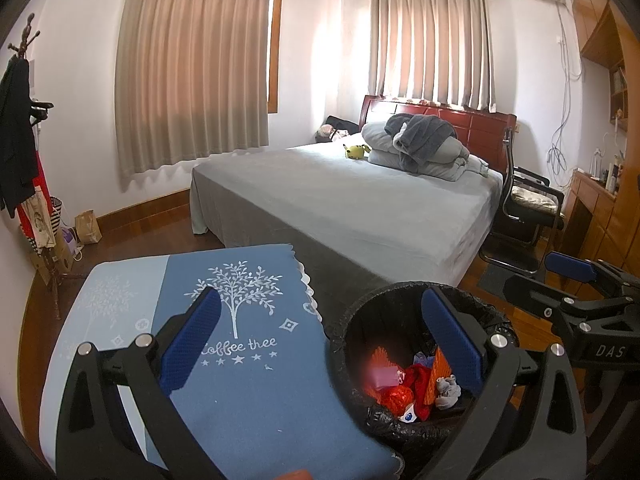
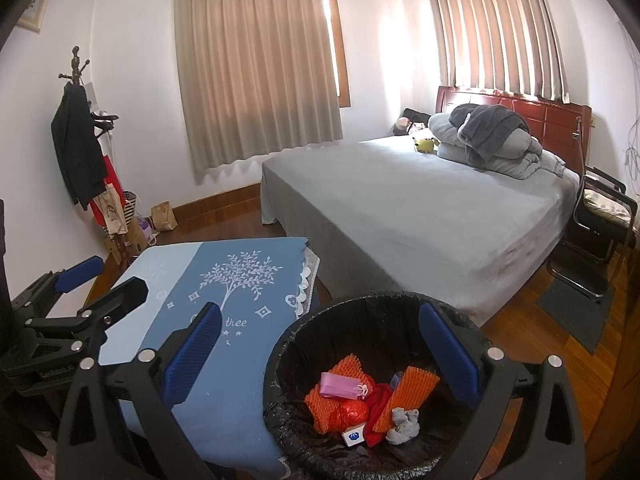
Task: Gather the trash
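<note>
A black bag-lined trash bin (image 1: 356,320) (image 2: 360,328) stands beside a small table under a blue "coffee tree" cloth (image 1: 248,392) (image 2: 184,276). Inside the bin lie orange foam nets (image 2: 408,392), a pink wrapper (image 2: 340,386), red crumpled foil (image 2: 354,412), a grey wad (image 2: 404,426) and a white-blue scrap (image 2: 353,436). My left gripper (image 1: 320,294) (image 2: 106,280) hovers open and empty over the table's right edge and the bin. My right gripper (image 2: 319,308) (image 1: 548,276) stands open and empty above the bin, to the right of the left one. No trash shows on the cloth.
A bed with grey sheet (image 1: 360,200) lies just behind the bin and table. A black chair (image 1: 528,208) and wooden desk (image 1: 592,200) stand on the right. A coat stand (image 2: 80,140) and paper bag (image 2: 164,216) are by the left wall. A dark mat (image 2: 576,312) lies on the wood floor.
</note>
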Tool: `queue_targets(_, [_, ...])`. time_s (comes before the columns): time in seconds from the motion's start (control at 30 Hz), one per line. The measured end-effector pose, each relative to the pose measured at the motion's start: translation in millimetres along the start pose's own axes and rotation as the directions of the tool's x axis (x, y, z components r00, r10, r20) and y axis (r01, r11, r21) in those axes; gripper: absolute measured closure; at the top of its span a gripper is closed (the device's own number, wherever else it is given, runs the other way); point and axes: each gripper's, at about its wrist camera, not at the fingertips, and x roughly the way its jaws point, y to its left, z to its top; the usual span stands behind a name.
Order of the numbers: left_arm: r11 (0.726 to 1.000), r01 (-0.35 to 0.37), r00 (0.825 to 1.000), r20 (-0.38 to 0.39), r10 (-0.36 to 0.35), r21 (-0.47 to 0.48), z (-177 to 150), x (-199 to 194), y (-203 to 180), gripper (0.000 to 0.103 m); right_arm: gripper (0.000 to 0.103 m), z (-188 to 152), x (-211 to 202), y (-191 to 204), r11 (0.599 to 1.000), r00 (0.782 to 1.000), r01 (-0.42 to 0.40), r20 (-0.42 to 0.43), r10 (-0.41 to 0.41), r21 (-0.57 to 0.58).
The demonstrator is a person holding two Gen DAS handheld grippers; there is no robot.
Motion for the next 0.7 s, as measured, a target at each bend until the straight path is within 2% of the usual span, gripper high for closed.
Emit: queue_targets(0.7, [1.000,0.000,1.000,-0.001,0.000,0.000,1.0,0.2,-1.8,0.005,0.006,0.2,0.6,0.6,1.000,1.000,0.000,-0.005,0.000,0.000])
